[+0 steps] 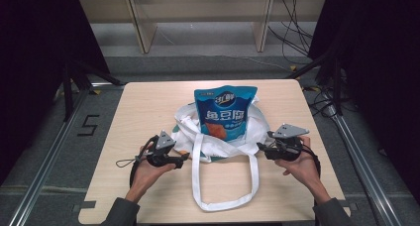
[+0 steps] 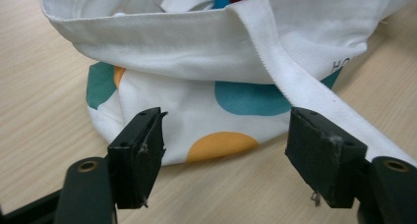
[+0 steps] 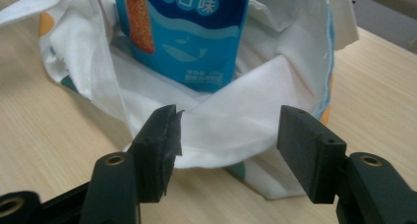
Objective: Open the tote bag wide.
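A white cloth tote bag [image 1: 218, 137] with teal and orange spots lies crumpled at the table's middle. A blue snack packet [image 1: 225, 114] stands upright inside it. One long white strap [image 1: 225, 186] loops toward the near edge. My left gripper [image 1: 184, 158] is open just left of the bag's near corner; its jaws frame the spotted bag wall [image 2: 221, 106] without touching it. My right gripper [image 1: 261, 146] is open at the bag's right side, jaws on either side of a fold of the bag's rim [image 3: 231, 121], with the packet [image 3: 187, 32] behind.
The light wooden table [image 1: 148, 107] has bare room on the left, right and near the front edge. Black frame rails and cables run along both sides. A wooden shelf unit [image 1: 198, 18] stands on the floor beyond the far edge.
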`<state>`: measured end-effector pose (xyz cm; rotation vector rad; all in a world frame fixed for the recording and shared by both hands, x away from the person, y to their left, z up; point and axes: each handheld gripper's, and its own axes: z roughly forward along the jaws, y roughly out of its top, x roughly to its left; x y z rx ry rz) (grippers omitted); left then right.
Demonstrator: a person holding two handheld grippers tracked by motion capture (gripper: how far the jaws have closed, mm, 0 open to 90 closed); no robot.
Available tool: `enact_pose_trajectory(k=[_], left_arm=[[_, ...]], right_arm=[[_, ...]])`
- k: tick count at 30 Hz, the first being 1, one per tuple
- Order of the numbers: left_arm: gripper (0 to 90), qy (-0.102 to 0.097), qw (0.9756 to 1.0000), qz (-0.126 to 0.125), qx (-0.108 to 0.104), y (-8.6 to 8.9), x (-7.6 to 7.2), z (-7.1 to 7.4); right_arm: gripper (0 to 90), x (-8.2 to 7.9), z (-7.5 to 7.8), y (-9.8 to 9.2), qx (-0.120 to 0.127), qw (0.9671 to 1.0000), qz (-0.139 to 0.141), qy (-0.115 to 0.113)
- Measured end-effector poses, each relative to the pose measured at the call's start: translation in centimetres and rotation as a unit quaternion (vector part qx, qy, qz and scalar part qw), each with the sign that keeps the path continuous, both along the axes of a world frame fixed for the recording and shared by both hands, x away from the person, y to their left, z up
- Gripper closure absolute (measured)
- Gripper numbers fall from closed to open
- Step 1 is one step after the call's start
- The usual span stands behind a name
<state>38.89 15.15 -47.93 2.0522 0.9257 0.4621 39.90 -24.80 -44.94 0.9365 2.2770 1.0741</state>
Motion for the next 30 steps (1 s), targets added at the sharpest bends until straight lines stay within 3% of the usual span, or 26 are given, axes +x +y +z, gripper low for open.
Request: enact_pose_trajectory(k=[6, 7, 13, 17, 18, 20, 23, 25, 26, 30], left_arm=[[26.5, -0.004, 0.9999, 0.005, -0.01, 0.4, -1.1, 0.0], [25.8, -0.003, 1.0, 0.003, -0.006, 0.5, -1.1, 0.0], [23.6, 0.002, 1.0, 0.005, -0.006, 0.4, -1.7, -0.6], [22.2, -0.003, 0.9999, 0.007, -0.007, 0.3, -2.3, -0.8], [22.0, -0.003, 1.0, 0.004, -0.003, 0.4, -2.4, -0.7], [21.9, -0.008, 1.0, -0.003, 0.003, 0.5, -2.5, -0.7], [21.0, -0.006, 1.0, -0.002, 0.002, 0.5, -2.8, -0.8], [20.8, -0.005, 1.0, 0.003, 0.0, 0.5, -3.1, -0.8], [20.4, -0.003, 1.0, -0.001, -0.007, 0.5, -3.3, -0.8], [19.1, -0.01, 0.9998, 0.007, -0.013, 0.6, -4.0, -0.8]], right_arm=[[38.3, -0.1, -0.6, 0.2, -0.01, 0.9999, 0.009, -0.003], [38.1, -0.3, -0.6, 0.3, -0.006, 0.9999, 0.005, 0.009], [36.6, -0.5, -0.8, 0.5, -0.009, 0.9999, 0.01, -0.004], [36.0, -0.7, -1.0, 0.6, -0.001, 0.9999, 0.012, 0.007], [35.8, -0.8, -1.0, 0.5, -0.003, 0.9999, 0.012, -0.002], [35.0, -1.1, -1.1, 0.7, 0.0, 0.9999, 0.007, 0.014], [34.4, -1.3, -1.2, 0.6, -0.008, 0.9999, 0.012, 0.0], [34.4, -1.6, -1.2, 0.8, -0.002, 0.9998, 0.01, 0.015], [34.3, -1.6, -1.2, 0.7, -0.009, 0.9998, 0.015, 0.002], [34.1, -1.9, -1.3, 0.6, -0.01, 0.9997, 0.02, 0.002]])
